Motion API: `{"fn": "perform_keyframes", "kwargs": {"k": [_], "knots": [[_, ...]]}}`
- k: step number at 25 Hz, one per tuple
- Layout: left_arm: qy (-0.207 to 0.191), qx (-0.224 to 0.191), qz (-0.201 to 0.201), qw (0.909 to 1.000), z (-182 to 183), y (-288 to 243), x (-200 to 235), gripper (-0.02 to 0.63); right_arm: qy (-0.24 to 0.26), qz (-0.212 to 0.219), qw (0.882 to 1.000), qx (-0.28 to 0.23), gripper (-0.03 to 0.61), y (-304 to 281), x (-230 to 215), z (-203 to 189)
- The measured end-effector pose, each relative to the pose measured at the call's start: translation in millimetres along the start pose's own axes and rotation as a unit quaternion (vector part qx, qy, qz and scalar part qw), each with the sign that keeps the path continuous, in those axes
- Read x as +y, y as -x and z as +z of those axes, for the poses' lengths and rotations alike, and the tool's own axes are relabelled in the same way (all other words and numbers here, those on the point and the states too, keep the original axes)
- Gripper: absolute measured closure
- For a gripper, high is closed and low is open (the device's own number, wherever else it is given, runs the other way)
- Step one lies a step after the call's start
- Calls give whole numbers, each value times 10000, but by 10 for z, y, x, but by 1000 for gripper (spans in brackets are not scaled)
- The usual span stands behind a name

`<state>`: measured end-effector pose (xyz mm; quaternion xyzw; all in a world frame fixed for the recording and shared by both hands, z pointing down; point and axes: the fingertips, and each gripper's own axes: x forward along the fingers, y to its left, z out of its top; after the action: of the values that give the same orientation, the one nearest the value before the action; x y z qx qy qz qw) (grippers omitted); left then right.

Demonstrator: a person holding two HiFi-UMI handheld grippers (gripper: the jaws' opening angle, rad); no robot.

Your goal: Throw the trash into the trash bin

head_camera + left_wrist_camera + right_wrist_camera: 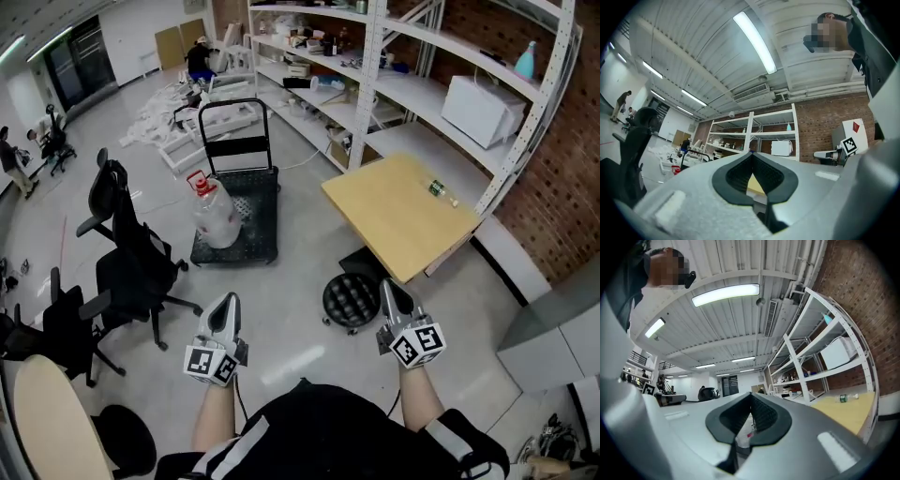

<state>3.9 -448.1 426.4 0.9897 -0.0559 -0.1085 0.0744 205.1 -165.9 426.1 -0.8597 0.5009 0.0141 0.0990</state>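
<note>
A small clear bottle with a green label lies on the far side of the yellow table; in the right gripper view the bottle shows at the right. A black mesh trash bin stands on the floor at the table's near corner. My left gripper and right gripper are held close to my body, well short of the table. Both have their jaws closed tip to tip with nothing between them, seen in the left gripper view and the right gripper view.
A black cart carries a big water jug ahead on the left. Black office chairs stand at the left, a round table at the lower left. White shelf racks line the brick wall behind the yellow table.
</note>
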Motion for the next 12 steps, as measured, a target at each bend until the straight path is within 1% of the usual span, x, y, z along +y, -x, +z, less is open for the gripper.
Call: {"fn": "perform_keyframes", "kwargs": {"k": [4, 7, 12], "knots": [[-6, 81, -437, 9990, -127, -452, -440, 614, 76, -429, 9990, -83, 574, 334, -489, 112], [61, 180, -755, 9970, -258, -760, -791, 614, 116, -723, 9972, -138, 574, 607, -801, 186], [191, 312, -1354, 9901, -452, -1191, -1401, 614, 182, -1266, 9915, -218, 574, 1140, -1226, 341]]}}
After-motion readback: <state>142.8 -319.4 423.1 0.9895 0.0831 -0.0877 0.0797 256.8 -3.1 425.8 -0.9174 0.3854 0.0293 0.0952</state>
